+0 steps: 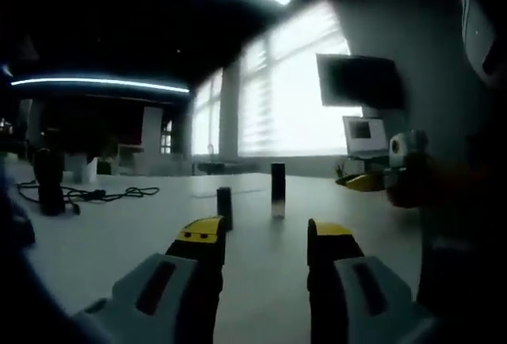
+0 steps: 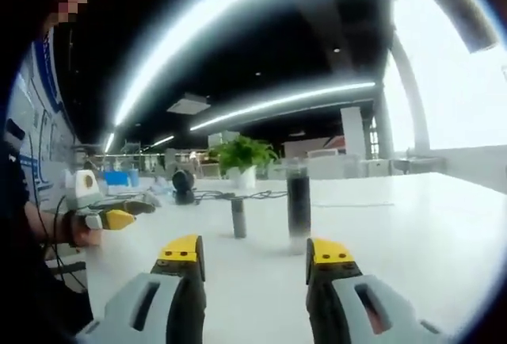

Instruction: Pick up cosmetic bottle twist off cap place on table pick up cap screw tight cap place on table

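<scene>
A tall dark cosmetic bottle (image 1: 278,189) (image 2: 299,201) stands upright on the white table (image 1: 119,233) (image 2: 412,225). A shorter dark cylinder (image 1: 225,207) (image 2: 238,217), which looks like its cap, stands apart to its left. My left gripper (image 1: 265,237) is open and empty, short of both objects. It also appears at the left of the right gripper view (image 2: 111,213), held by a hand. My right gripper (image 2: 255,250) is open too, nothing between its yellow-tipped jaws, and it appears at the right edge of the left gripper view (image 1: 380,177).
A black cable (image 1: 95,194) and a dark object (image 1: 49,181) lie on the table's left part. A monitor (image 1: 360,81) and a laptop (image 1: 364,134) stand by the bright windows. A potted plant (image 2: 242,158) and a round dark device (image 2: 184,184) sit at the table's far side.
</scene>
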{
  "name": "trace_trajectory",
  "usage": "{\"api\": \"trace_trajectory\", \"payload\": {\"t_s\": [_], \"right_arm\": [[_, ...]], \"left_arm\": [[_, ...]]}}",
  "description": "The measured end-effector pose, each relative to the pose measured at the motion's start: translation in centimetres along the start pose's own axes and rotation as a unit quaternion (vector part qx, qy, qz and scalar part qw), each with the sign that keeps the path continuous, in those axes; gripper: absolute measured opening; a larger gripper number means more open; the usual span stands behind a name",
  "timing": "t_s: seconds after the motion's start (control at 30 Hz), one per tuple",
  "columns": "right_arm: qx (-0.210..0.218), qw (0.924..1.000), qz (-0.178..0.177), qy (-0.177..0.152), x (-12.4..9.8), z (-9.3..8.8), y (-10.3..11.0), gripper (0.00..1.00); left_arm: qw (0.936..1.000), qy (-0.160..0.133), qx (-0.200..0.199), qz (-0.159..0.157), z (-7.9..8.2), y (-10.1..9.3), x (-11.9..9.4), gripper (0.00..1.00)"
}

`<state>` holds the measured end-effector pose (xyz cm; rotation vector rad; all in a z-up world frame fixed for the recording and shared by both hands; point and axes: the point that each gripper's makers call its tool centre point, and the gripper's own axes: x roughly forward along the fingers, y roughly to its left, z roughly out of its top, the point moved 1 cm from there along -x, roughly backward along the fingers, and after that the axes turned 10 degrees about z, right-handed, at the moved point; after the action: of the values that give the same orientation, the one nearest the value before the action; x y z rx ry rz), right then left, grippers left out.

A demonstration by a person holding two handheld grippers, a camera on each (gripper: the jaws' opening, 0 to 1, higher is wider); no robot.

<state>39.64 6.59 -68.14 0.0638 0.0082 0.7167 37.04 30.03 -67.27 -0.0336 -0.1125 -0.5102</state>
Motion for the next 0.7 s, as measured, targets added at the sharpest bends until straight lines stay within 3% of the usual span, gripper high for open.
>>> {"api": "trace_trajectory", "payload": {"t_s": [0.2,0.4,0.47,0.7], "right_arm": [[0.005,1.0,-0.003,0.001,-1.2,-0.9,0.4,0.47],[0.013,0.9999,0.0,-0.009,-1.4,-1.1,0.3,0.5],[-0.001,1.0,-0.004,0.001,-1.4,-1.6,0.2,0.5],[0.01,0.9999,0.009,0.003,-1.1,-1.5,1.0,0.52]], "left_arm": [[0.9998,0.013,0.011,-0.006,-0.4,-0.2,-0.4,0.32],[0.9992,0.016,-0.037,-0.007,-0.1,0.8,-0.6,0.33],[0.9994,0.014,-0.031,-0.004,-0.2,0.8,-0.9,0.34],[0.9999,0.0,-0.011,0.003,0.0,0.6,-1.1,0.34]]}}
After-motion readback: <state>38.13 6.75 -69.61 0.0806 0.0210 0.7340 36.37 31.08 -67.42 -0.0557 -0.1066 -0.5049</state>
